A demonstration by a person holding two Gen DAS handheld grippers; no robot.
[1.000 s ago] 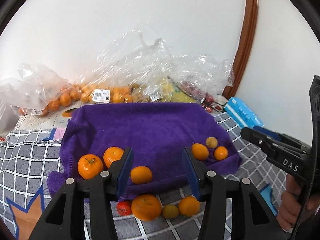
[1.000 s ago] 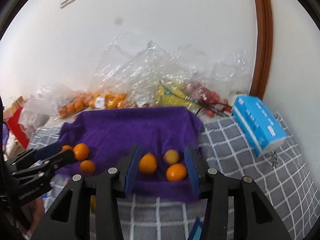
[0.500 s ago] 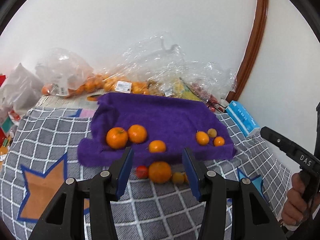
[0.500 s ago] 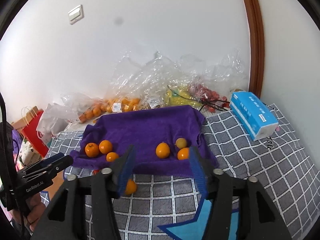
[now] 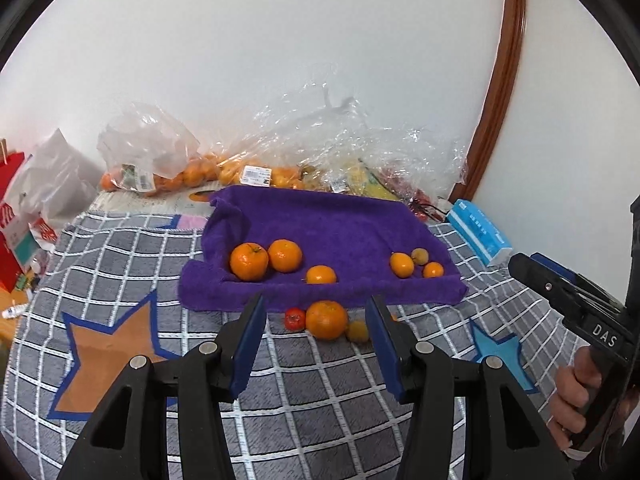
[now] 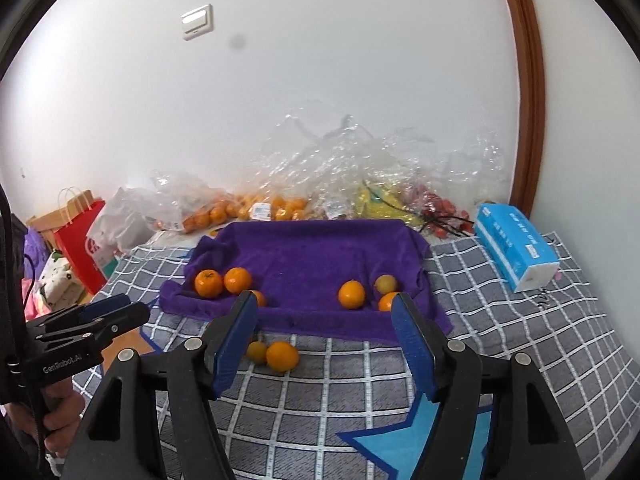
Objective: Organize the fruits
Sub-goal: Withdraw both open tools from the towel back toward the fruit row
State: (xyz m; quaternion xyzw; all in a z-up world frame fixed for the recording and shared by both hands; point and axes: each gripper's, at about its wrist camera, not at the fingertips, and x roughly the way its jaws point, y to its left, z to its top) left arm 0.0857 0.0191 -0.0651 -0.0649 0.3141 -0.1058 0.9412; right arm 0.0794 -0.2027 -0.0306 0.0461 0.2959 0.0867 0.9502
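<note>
Ahead, round orange citrus fruits [image 5: 249, 261] laid on purple towel [image 5: 328, 224] beyond left gripper [image 5: 316, 344], held empty, narrowly parted, right gripper [image 6: 326, 338] empty, jaws opening.

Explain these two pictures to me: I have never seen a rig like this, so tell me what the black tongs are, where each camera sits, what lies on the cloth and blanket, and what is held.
No robot here: a person holds a hand tool in each hand, each with two blue-padded fingers and a wide-angle camera looking along them. One picture comes from the left gripper, the other from the right gripper; each also shows the other tool at its edge.

On the checked blanket lies a purple towel carrying six small oranges in two groups of three. More fruit, including a larger orange and a small red fruit, sits in front of it. Bagged fruit lines the wall.

Neither gripper holds anything; the right one's jaws are opening.
</note>
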